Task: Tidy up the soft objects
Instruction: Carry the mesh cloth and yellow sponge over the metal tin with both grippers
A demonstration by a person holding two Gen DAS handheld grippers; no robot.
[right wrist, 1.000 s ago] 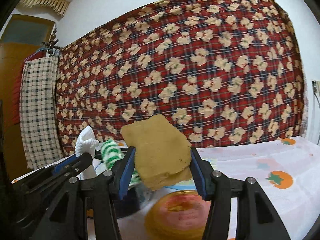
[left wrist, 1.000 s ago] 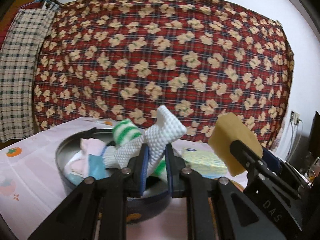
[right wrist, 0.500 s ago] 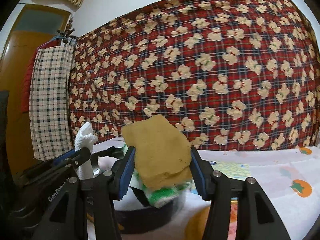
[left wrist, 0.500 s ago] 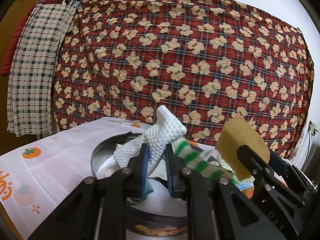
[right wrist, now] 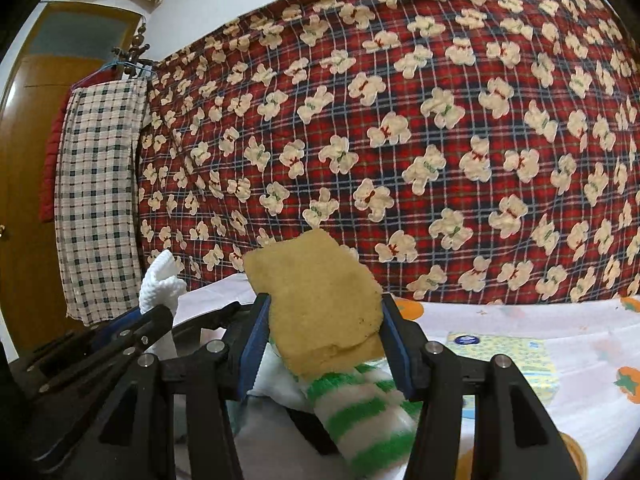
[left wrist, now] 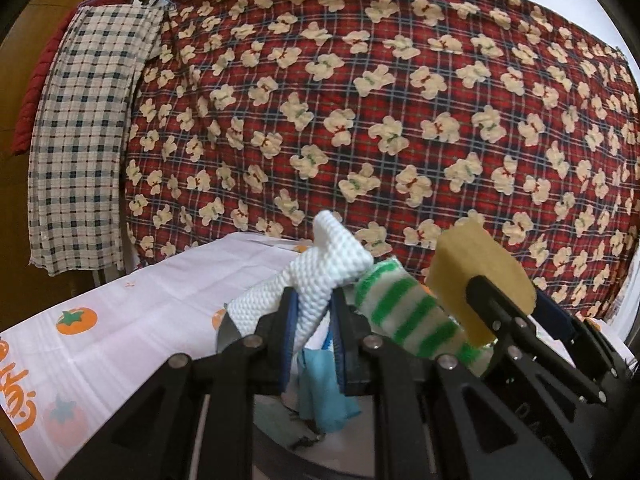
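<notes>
The left gripper (left wrist: 311, 314) has its fingers clenched on a white knitted cloth (left wrist: 320, 264), which sticks up past the tips. The right gripper (right wrist: 323, 338) fingers grasp a tan sponge (right wrist: 316, 292). Below both pairs lies a green-striped sock (right wrist: 360, 412), with the tomato-print worktop (left wrist: 132, 320) beyond.
</notes>
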